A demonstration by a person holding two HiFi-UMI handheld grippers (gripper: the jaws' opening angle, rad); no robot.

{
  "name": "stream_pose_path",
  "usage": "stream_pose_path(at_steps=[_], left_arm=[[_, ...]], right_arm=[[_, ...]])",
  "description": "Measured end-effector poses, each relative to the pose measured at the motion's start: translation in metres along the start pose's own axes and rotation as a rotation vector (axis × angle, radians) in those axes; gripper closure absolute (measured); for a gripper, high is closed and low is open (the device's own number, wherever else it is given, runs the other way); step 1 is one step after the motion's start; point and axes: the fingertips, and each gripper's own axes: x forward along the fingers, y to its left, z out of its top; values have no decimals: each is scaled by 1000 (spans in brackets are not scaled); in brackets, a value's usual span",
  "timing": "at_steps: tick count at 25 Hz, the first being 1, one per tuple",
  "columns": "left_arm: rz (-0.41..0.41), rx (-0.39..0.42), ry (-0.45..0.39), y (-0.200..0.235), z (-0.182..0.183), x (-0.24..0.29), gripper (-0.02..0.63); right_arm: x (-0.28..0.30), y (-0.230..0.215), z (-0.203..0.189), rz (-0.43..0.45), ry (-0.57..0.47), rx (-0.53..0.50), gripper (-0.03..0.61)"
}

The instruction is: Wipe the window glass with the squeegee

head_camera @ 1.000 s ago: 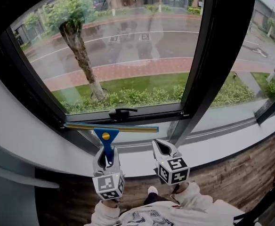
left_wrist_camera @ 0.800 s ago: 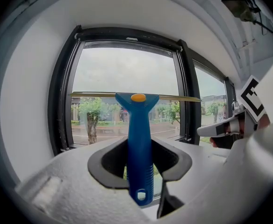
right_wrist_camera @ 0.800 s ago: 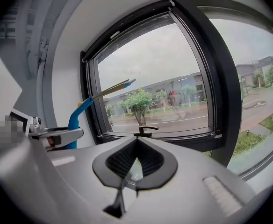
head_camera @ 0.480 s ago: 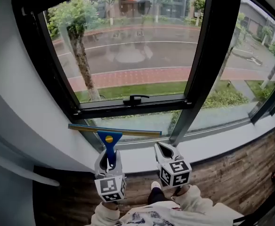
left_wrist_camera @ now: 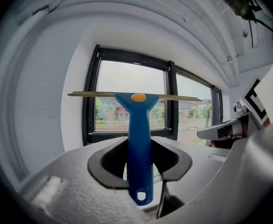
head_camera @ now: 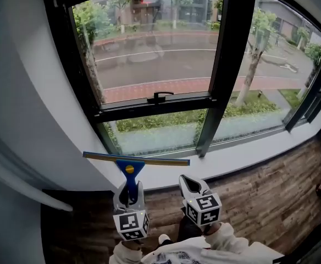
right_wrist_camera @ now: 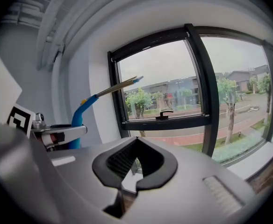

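Window (head_camera: 149,54); squeegee handle (head_camera: 128,176) inside left tool (head_camera: 129,190)

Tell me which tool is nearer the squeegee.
Left. The left tool is shut on the squeegee handle; the right tool is apart from it, to its right, shut on nothing.

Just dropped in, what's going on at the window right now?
The left gripper is shut on the blue handle of the squeegee, with the blade level and held short of the window glass. The right gripper is shut and empty beside it. No wiping contact yet.
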Motion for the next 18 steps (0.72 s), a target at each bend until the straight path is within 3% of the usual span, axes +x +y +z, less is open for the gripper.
stream_pose_path(at_steps=[11, 18], left_arm=[[3, 10, 22, -20, -1, -46, 469], [41, 35, 15, -46, 7, -54, 470]], right_arm=[[-51, 9, -7, 8, -4, -14, 575], [-77, -15, -2, 10, -32, 0, 575]])
